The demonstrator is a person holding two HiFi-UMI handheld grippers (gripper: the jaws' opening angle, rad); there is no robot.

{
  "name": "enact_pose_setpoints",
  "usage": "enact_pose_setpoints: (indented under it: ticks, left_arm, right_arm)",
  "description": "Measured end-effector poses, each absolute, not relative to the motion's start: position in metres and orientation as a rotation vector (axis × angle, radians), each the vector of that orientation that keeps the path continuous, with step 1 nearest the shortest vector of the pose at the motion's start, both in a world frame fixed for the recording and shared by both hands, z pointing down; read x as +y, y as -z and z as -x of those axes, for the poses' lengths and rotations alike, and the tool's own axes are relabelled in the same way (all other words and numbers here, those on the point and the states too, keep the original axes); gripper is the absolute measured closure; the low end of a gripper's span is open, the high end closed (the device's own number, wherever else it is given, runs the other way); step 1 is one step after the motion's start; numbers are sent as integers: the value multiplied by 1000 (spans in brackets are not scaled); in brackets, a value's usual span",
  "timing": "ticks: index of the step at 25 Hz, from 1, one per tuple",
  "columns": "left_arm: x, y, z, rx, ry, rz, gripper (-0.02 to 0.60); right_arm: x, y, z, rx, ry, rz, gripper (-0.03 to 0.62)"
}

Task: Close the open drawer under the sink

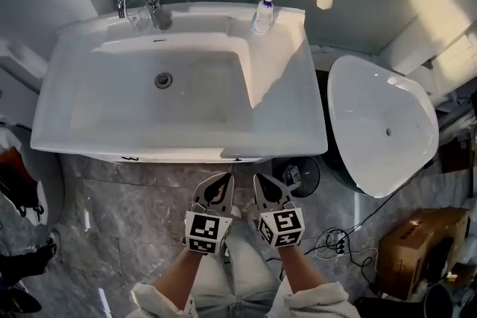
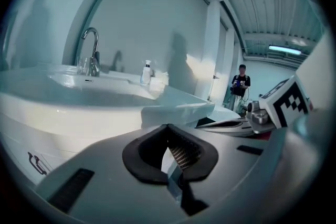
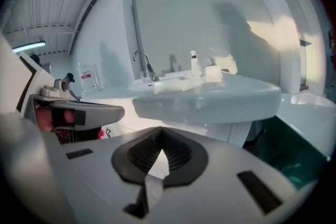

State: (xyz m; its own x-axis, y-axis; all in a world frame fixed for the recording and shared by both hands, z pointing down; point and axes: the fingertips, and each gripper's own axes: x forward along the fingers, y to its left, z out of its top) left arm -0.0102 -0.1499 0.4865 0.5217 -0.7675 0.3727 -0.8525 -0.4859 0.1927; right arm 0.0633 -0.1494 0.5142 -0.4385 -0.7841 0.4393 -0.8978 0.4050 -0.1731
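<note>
The white sink (image 1: 179, 126) fills the upper head view. A narrow white strip of the drawer front (image 1: 182, 158) shows just beyond its front rim, with small black marks on it. Both grippers hang side by side in front of that rim, apart from it, over the grey floor. My left gripper (image 1: 220, 179) is shut with nothing in it, and so is my right gripper (image 1: 262, 180). In the left gripper view the jaws (image 2: 169, 150) meet below the sink (image 2: 79, 99) and the cabinet front (image 2: 31, 152). The right gripper view shows its shut jaws (image 3: 156, 159) under the sink (image 3: 210, 99).
A chrome faucet (image 1: 141, 0) and a soap bottle (image 1: 262, 11) stand at the sink's back. A white toilet (image 1: 380, 123) is to the right, with a cardboard box (image 1: 417, 246) and cables (image 1: 343, 242) on the marble floor. A person (image 2: 240, 84) stands far off.
</note>
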Motion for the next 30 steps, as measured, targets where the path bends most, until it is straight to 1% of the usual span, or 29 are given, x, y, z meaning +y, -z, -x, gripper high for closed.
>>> enact_pose_setpoints:
  ticks: [9,13,18,23,30]
  left_arm:
    - [-163,-376,4,-1382,-170,-2479,566]
    - [-175,-318,6,-1396,-88,-2520,566]
    - [-174,-265,-2,-1368,-66,-2590,566]
    - [-170,-224,-7,-1373,-14,-2614,566]
    - [-155,-204,-12,-1353,-7,-2648,566]
  right_arm:
    - [-168,-387,-69,-2554,-507,-1469,583]
    - [-181,-323,-64,-2655,-430,-1436,583]
    - [-180,-261,-55,-2759,-346,-1337,583]
    - [-170,-216,-54,-2840,-318,-1268,585]
    - [-148,-200,-59,-2865,-318,-1248,585]
